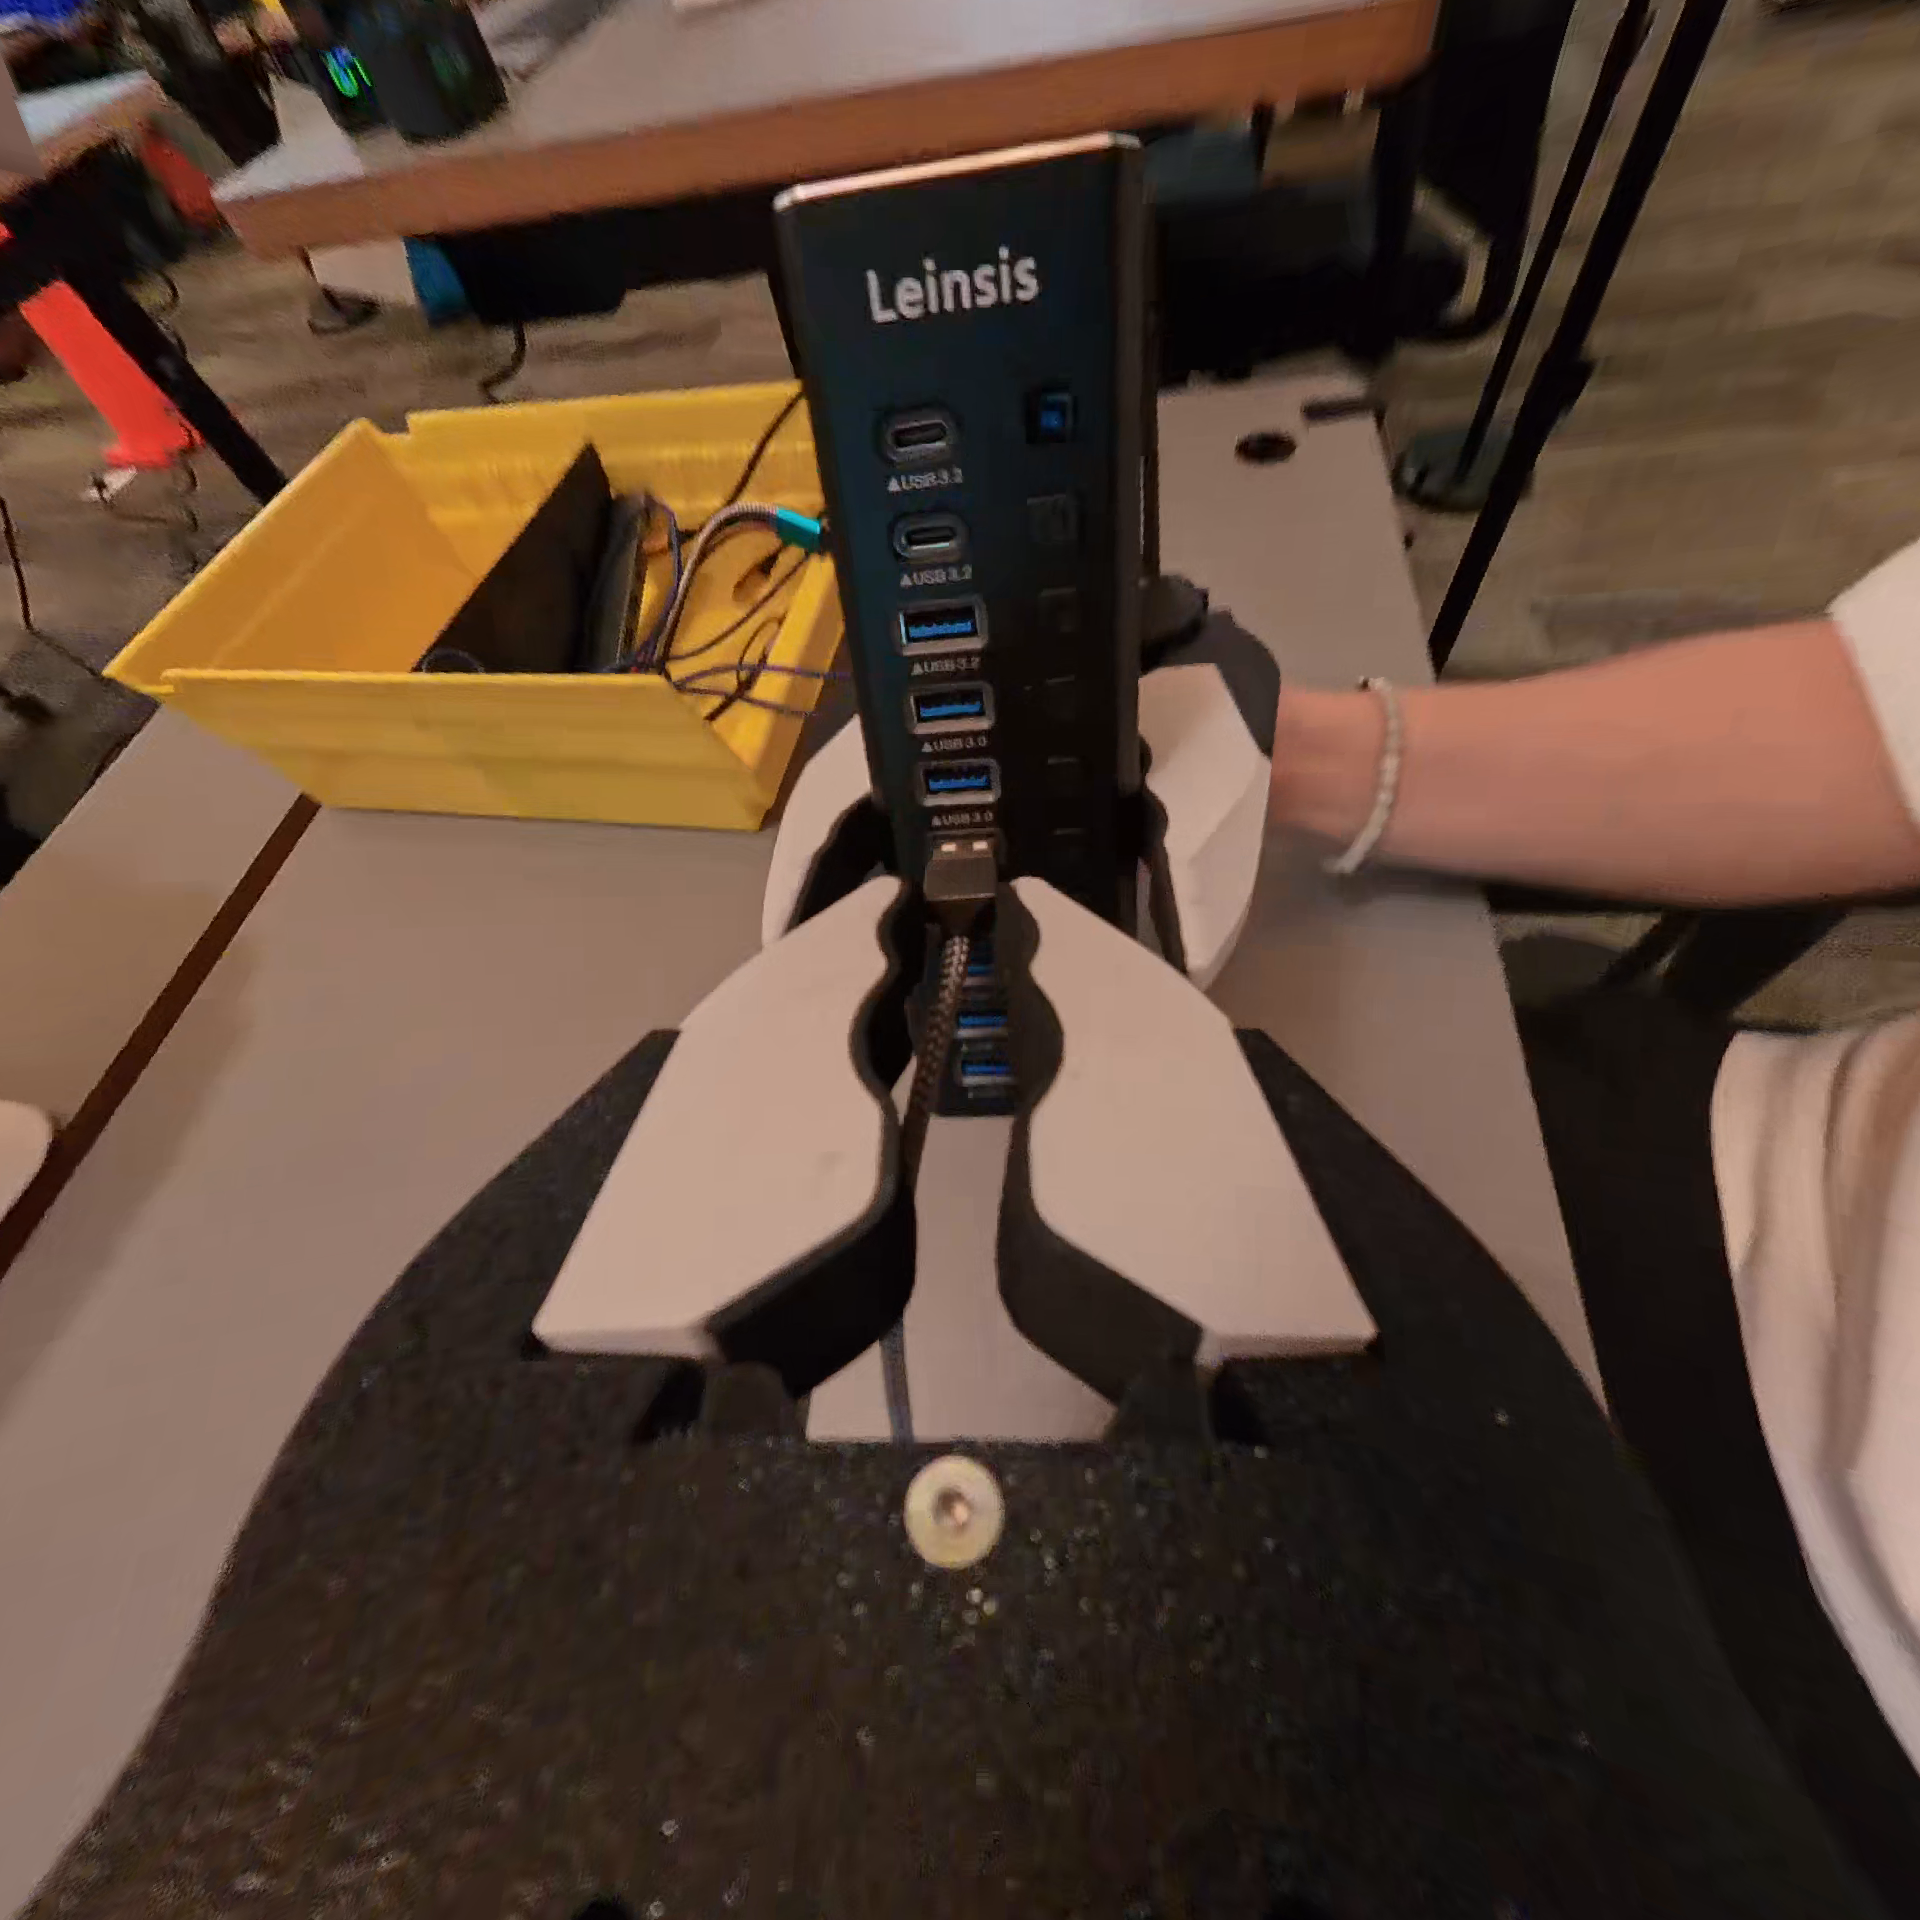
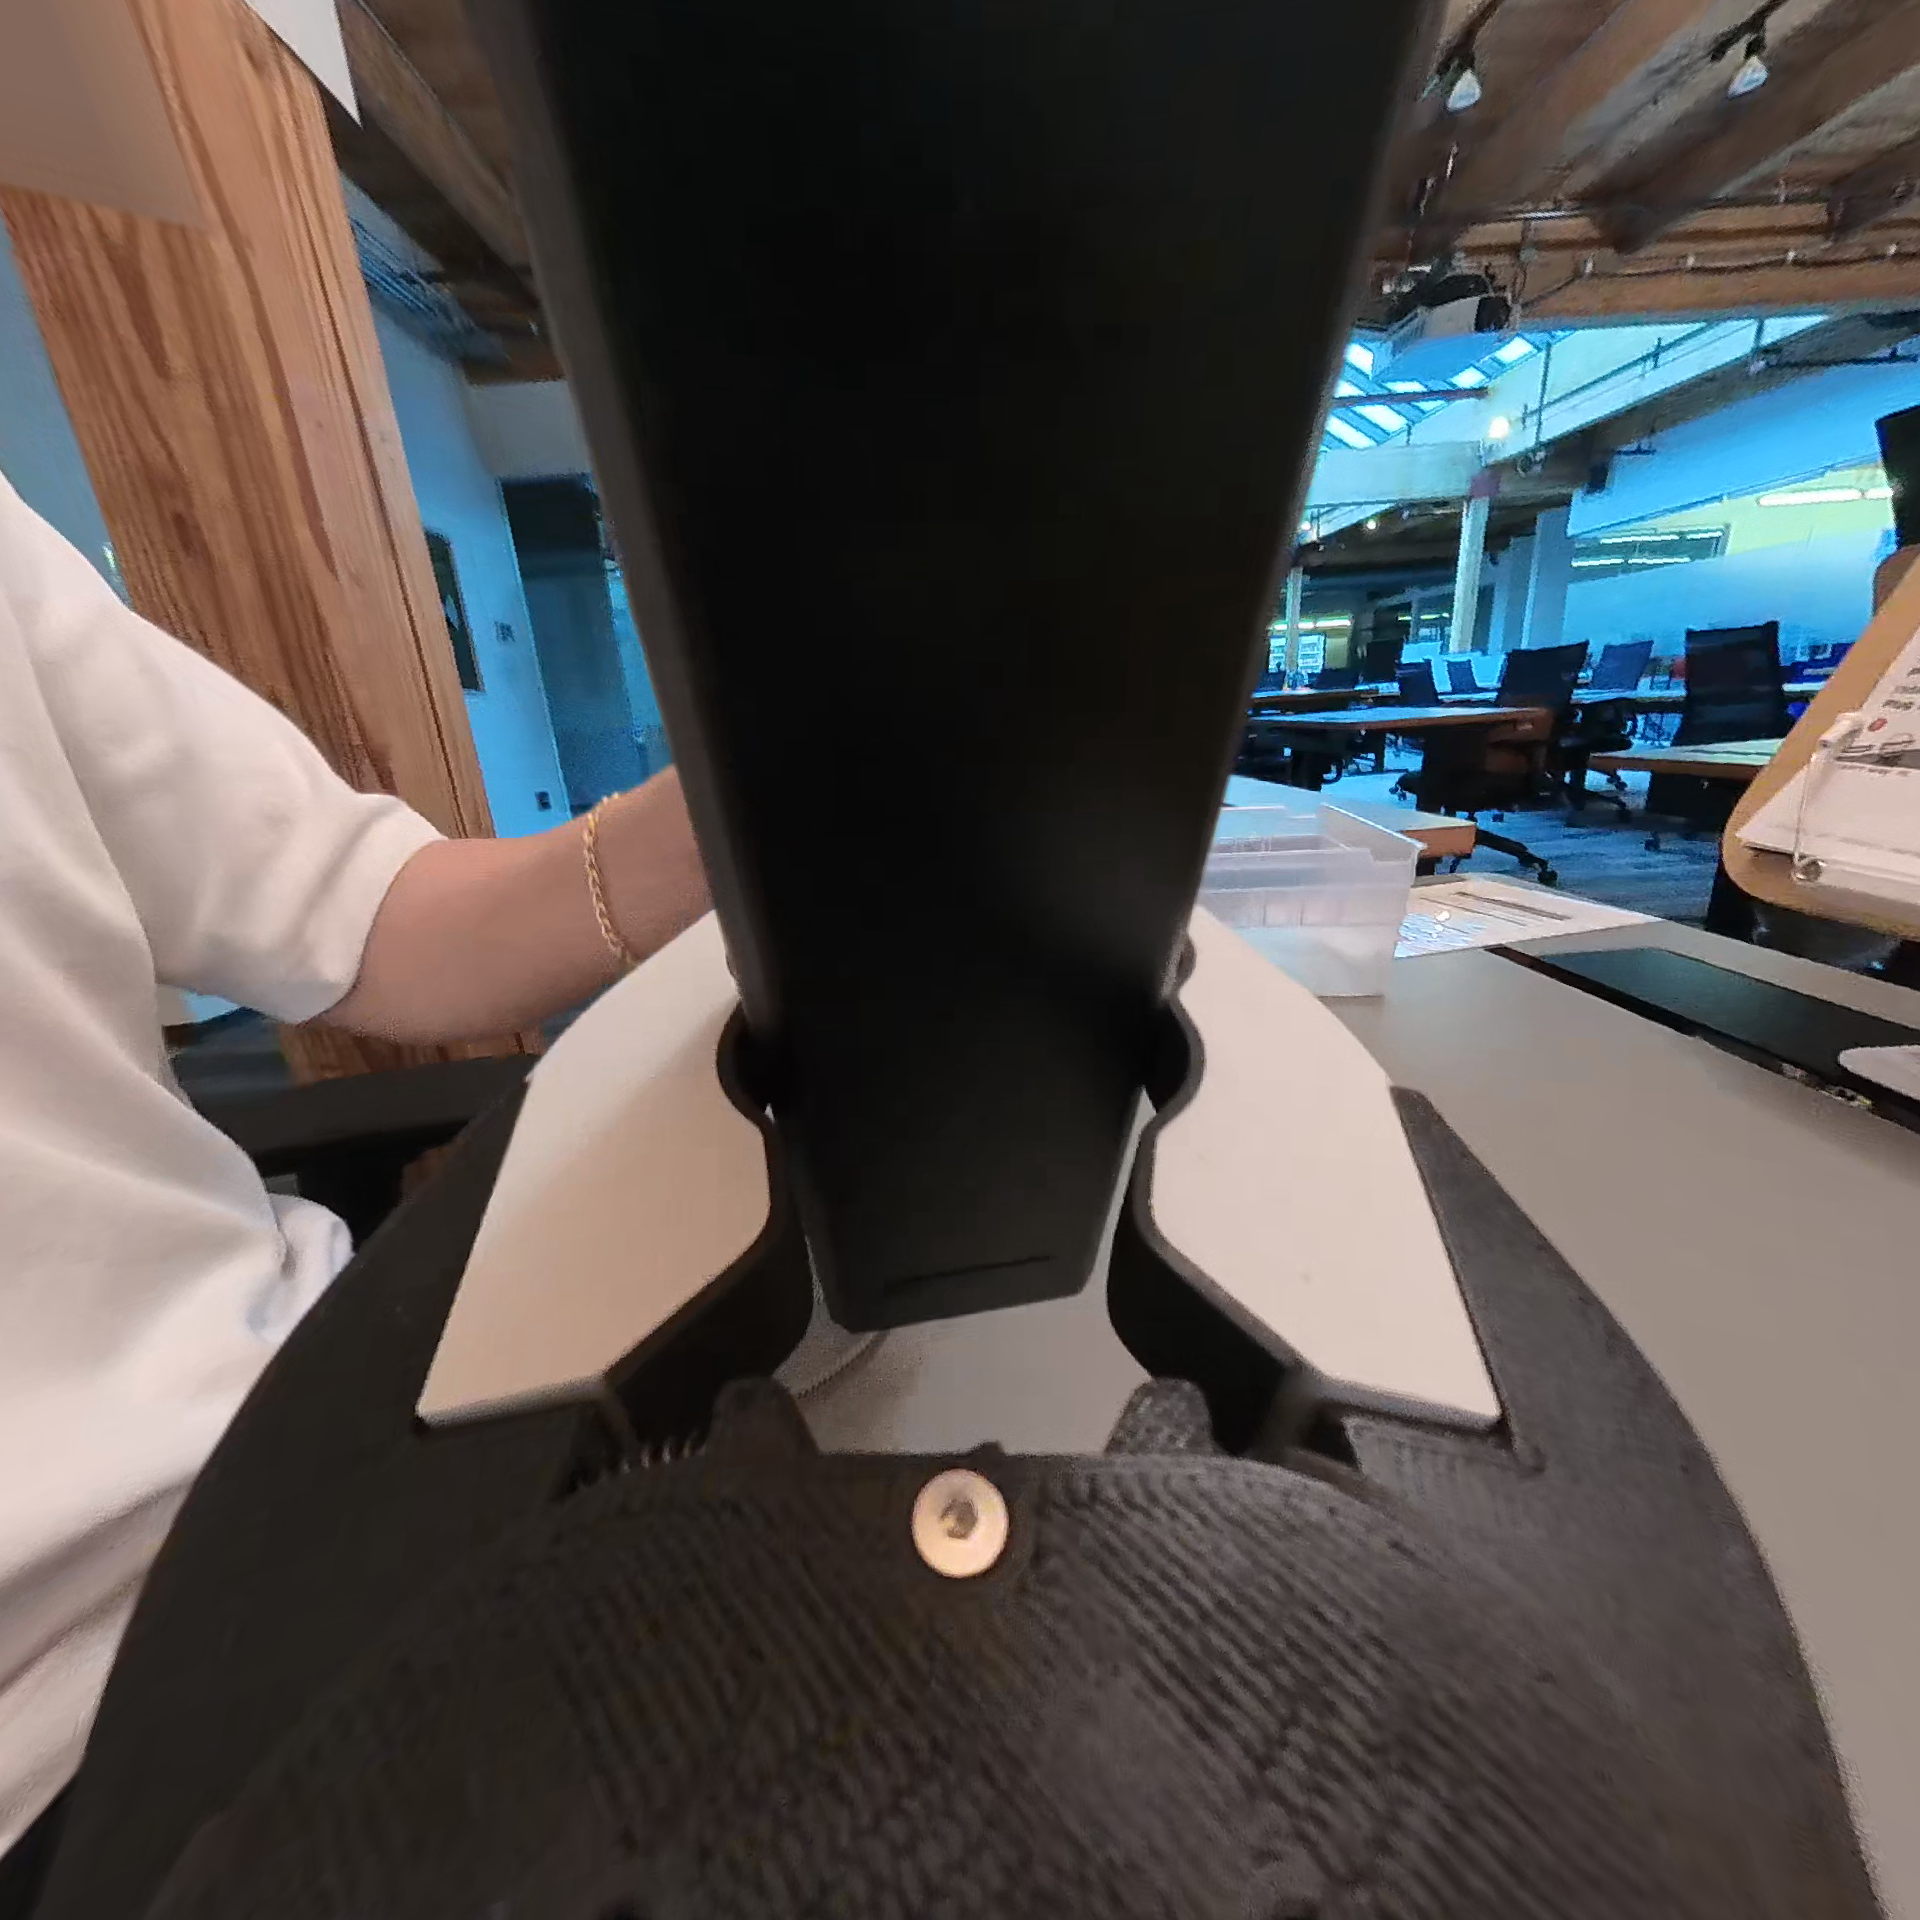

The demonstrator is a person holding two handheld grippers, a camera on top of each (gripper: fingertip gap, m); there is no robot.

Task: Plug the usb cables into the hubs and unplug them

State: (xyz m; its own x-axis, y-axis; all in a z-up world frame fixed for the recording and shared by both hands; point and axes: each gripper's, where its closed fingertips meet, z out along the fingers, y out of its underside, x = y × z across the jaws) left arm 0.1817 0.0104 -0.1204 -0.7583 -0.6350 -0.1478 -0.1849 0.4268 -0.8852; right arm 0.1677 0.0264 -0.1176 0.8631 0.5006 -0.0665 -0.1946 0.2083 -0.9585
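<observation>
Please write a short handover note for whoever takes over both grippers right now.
Left gripper: shut on the USB-A plug of a braided cable, plug tip free, in front of the port face.
Right gripper: shut on the black hub, holding it upright above the table.
Yellow bin, behind and left, holds more cables.
Done: hub and cable both gripped; every port in view is empty.
Left: whether this plug is about to go in or just came out cannot be told; carry on plugging and unplugging.
</observation>
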